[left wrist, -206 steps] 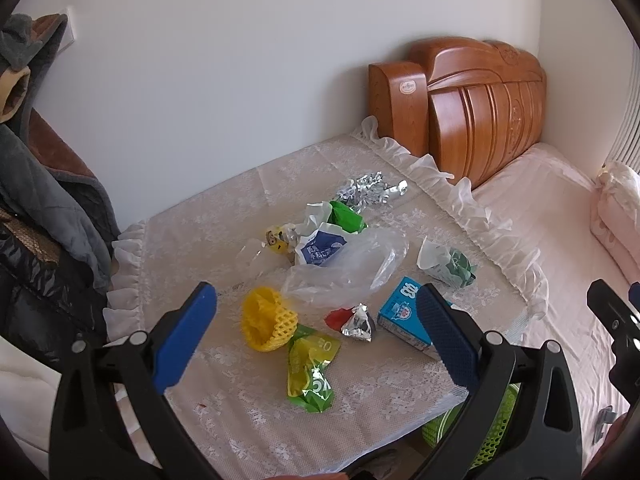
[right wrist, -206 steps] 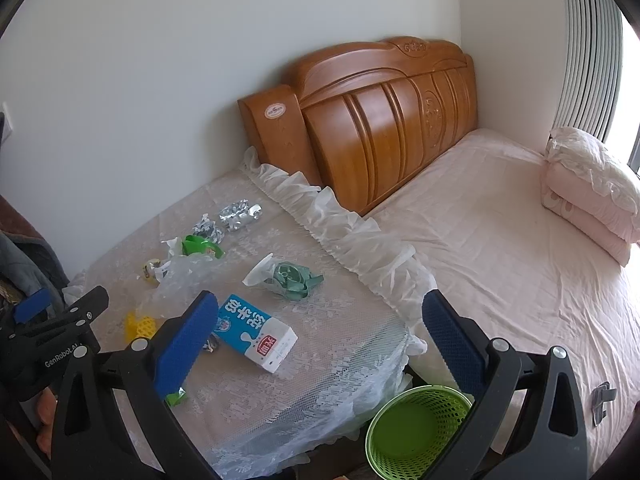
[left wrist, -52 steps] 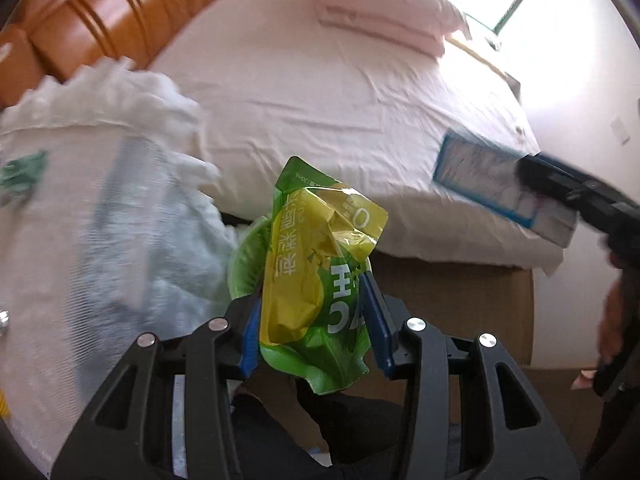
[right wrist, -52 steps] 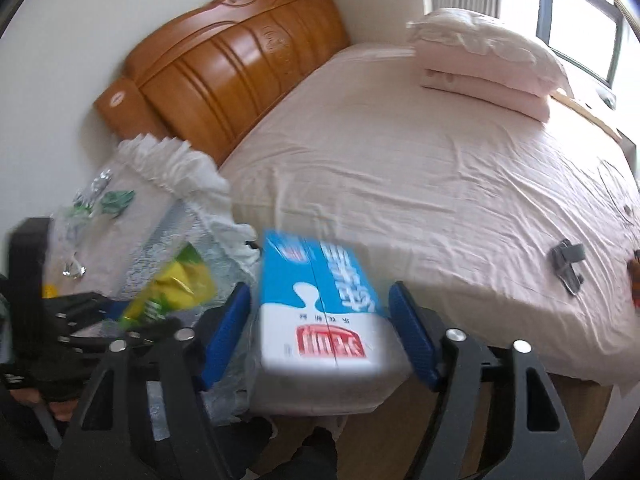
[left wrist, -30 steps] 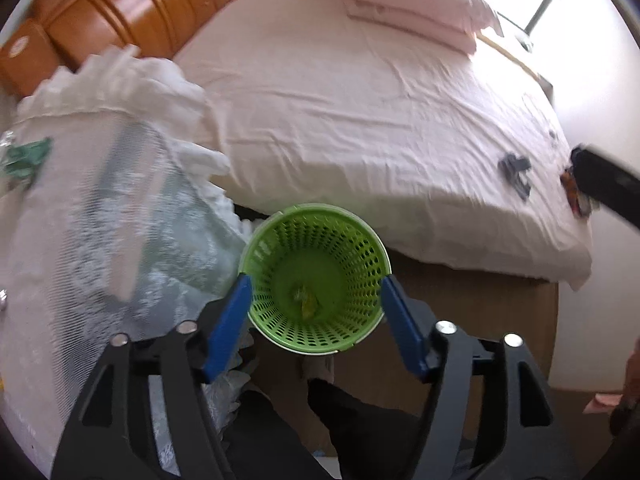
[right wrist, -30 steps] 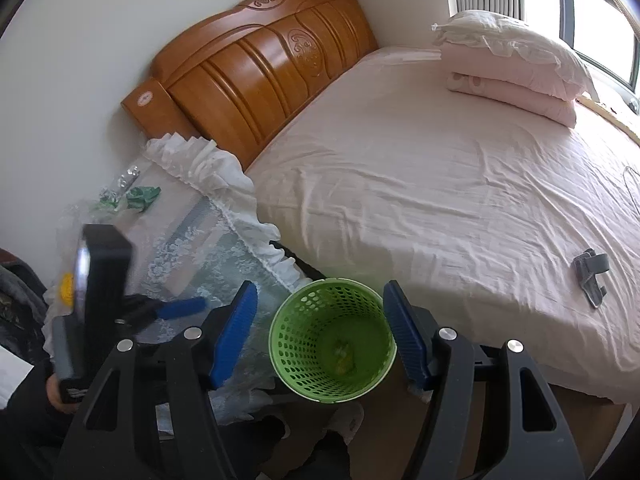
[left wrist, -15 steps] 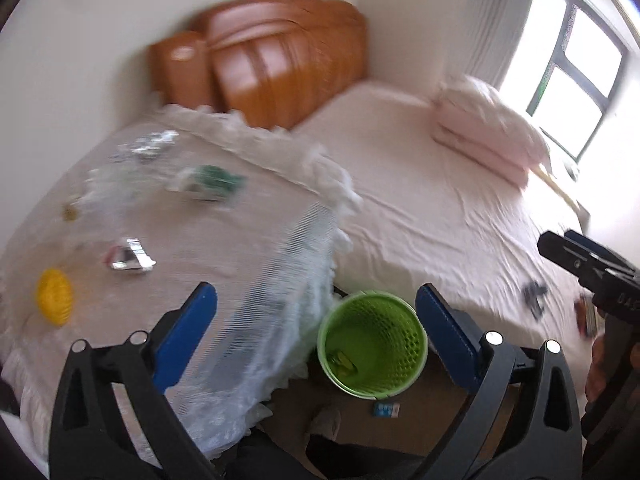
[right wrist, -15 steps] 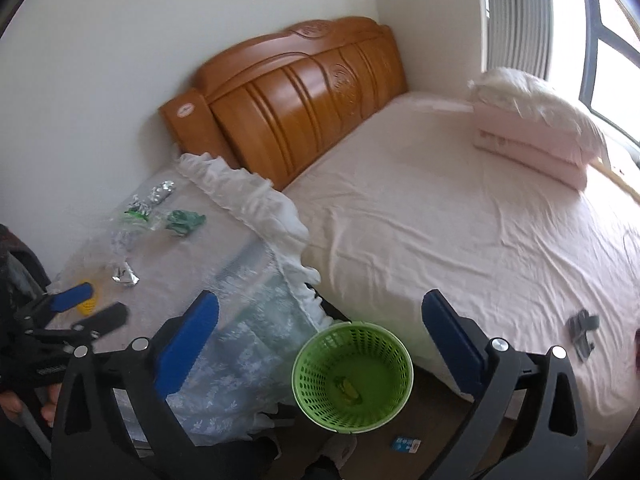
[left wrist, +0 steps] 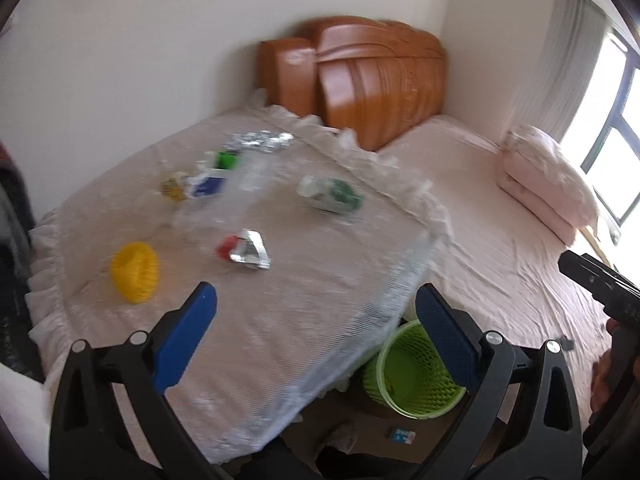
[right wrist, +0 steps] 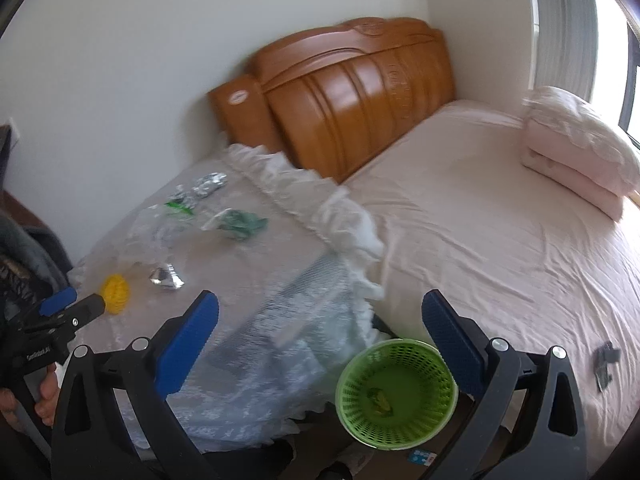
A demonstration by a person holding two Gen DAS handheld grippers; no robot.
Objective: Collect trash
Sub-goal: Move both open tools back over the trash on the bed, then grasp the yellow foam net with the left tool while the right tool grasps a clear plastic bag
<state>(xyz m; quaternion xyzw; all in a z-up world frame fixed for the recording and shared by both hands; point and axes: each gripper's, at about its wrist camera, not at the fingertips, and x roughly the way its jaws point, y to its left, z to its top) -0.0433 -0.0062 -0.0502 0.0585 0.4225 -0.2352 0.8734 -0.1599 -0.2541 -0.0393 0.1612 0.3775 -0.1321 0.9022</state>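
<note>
My left gripper (left wrist: 316, 332) is open and empty above the near edge of the lace-covered table (left wrist: 280, 344). My right gripper (right wrist: 320, 336) is open and empty above the table's corner. On the table lie a yellow foam net (left wrist: 135, 272), a silver and red wrapper (left wrist: 245, 254), a green and white wrapper (left wrist: 332, 196), a clear plastic bag (left wrist: 244, 184) and foil scraps (left wrist: 260, 141). A green basket (right wrist: 396, 394) stands on the floor by the table and holds a green wrapper (right wrist: 380, 398). A blue carton (right wrist: 420, 458) lies on the floor beside it.
A bed with a pink sheet (right wrist: 500, 240) and a wooden headboard (right wrist: 344, 92) lies right of the table. A folded pink quilt (right wrist: 576, 148) sits on it. Dark clothes (right wrist: 24, 256) hang at the left. A small dark object (right wrist: 606, 362) lies on the bed.
Both grippers dropped their loads at the basket and opened wide. Both have swung back towards the table; the left now looks over the remaining trash.
</note>
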